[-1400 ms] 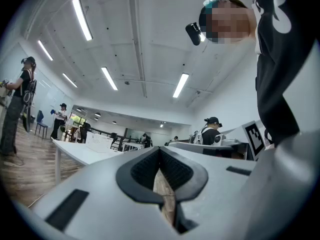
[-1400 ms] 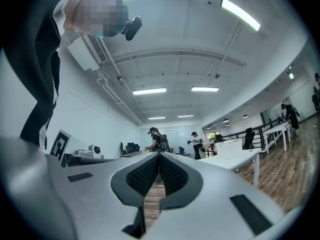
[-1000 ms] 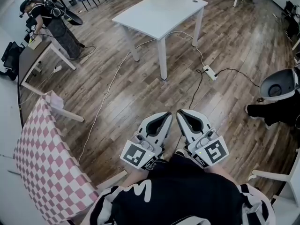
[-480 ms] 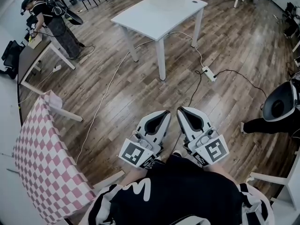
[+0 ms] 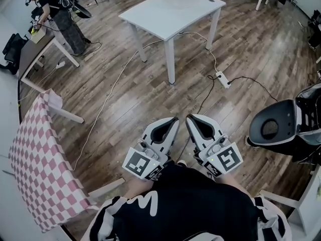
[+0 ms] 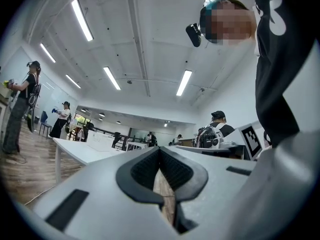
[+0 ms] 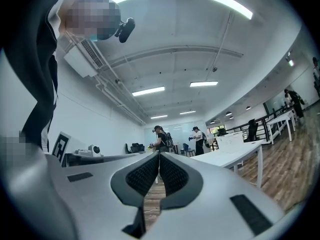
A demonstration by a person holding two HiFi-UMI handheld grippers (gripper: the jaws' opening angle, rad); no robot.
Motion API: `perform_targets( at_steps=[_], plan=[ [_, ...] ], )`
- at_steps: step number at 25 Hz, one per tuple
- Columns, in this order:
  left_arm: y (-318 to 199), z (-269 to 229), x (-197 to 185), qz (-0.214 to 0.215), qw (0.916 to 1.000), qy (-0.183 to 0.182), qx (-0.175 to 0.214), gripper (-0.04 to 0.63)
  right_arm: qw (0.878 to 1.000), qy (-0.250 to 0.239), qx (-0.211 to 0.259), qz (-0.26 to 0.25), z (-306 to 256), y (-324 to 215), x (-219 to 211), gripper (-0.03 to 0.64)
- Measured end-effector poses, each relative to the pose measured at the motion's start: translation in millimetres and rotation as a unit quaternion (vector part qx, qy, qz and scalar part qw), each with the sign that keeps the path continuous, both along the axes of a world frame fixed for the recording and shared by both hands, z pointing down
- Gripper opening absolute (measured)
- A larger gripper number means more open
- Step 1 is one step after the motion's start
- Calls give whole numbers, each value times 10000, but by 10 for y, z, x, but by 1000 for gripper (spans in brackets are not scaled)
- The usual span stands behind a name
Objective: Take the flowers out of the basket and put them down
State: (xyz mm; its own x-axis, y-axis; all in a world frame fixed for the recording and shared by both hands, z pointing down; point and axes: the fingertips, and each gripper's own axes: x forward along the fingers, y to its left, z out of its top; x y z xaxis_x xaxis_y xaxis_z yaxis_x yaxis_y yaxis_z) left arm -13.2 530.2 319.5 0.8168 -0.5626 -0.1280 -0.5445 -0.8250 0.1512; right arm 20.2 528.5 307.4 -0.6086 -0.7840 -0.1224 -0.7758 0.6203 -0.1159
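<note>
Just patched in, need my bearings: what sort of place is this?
Likely an open workroom or lab: a white rectangular table on wood-plank flooring, a person wearing head-mounted gear, and long ceiling strip lights.

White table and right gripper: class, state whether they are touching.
Apart. The head view shows the right gripper close to the person, with a wide stretch of wooden floor between it and the white table.

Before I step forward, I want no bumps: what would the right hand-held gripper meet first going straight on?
Nothing close. The right hand-held gripper points across open wood floor toward the white table, likely its front leg, though depth is unclear.
</note>
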Motion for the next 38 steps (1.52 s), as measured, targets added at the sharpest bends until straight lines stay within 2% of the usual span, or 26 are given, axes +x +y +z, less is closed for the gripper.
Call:
perform_targets(
  at_steps=[5,11,27,32,38],
  plan=[
    [-179,76,-12,-65,9999,-14,-107,3,9998,-105,-119,-77,76,-190,-9,18],
    [-682,156,-71,-46,9999,-5,-158,3,9998,-26,-171,-60,161,-655,-77,18],
    [-2876,-72,-472,406,9990,-36,161,3,9992,-91,148,352,-73,-2876,-535,18],
    [-3204,16,-548,616,9981,-30,39,3,9980,-63,62,623,37,-3199,-557,18],
    [-3380,15,-647,548,9985,51,-24,3,9984,4,144,551,-39,-3404,-669,18]
  ],
)
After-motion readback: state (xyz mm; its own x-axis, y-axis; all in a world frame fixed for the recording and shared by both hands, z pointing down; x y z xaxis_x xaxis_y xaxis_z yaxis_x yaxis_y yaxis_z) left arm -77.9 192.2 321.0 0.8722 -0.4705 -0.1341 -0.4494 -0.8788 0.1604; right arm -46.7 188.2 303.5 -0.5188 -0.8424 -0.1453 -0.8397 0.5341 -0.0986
